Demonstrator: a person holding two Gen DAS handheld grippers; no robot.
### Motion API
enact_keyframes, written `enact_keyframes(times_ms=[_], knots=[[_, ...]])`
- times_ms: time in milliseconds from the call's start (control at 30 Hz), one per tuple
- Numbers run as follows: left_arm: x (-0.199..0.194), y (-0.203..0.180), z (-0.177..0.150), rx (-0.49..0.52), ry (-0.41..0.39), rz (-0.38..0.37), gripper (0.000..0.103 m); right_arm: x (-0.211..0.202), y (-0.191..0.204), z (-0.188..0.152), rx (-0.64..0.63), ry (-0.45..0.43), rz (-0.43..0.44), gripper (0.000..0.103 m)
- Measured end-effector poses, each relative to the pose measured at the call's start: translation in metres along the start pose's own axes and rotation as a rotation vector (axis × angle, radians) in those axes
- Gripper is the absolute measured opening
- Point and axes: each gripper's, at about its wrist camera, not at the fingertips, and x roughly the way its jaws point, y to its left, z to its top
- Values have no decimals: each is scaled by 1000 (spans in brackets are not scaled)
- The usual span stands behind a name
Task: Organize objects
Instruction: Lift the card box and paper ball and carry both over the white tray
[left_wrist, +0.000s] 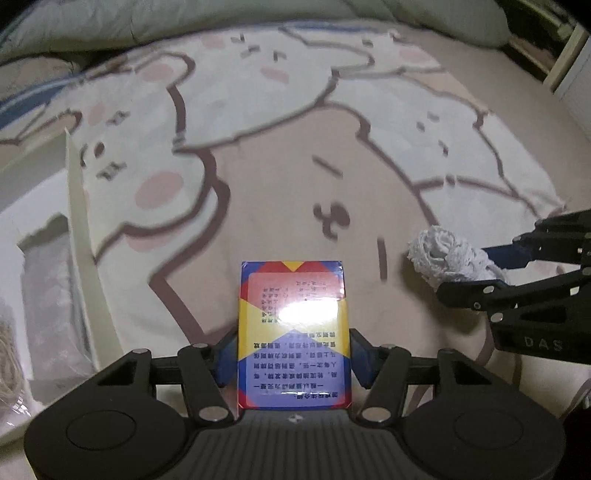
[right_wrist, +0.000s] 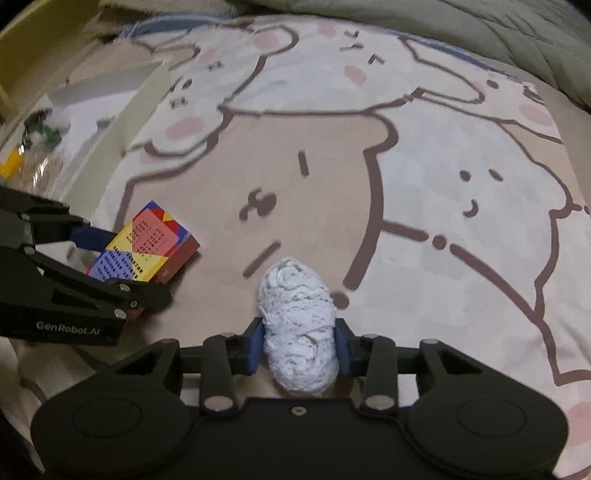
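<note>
My left gripper (left_wrist: 293, 360) is shut on a colourful card box (left_wrist: 293, 332), blue, yellow and red with printed text, held over the bedsheet. The box also shows in the right wrist view (right_wrist: 147, 251), with the left gripper (right_wrist: 110, 266) around it. My right gripper (right_wrist: 299, 345) is shut on a white rolled cloth bundle (right_wrist: 297, 325). In the left wrist view the bundle (left_wrist: 447, 258) sits at the right, between the right gripper's fingers (left_wrist: 476, 291).
A cartoon bear bedsheet (left_wrist: 332, 166) covers the bed. An open cardboard box (left_wrist: 79, 240) with bagged items stands at the left; it also shows in the right wrist view (right_wrist: 122, 110). A grey-green quilt (right_wrist: 480, 29) lies along the far edge.
</note>
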Motion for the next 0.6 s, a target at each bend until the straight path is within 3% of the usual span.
enact_keyframes(times_ms=[400,600], knots=[[-59,34,40,-96,-205,23,60,-48,5,53,82,-215,19,40],[-82,64,51,-165,-275,43,60,-56,10,72,104,-275,36,40]])
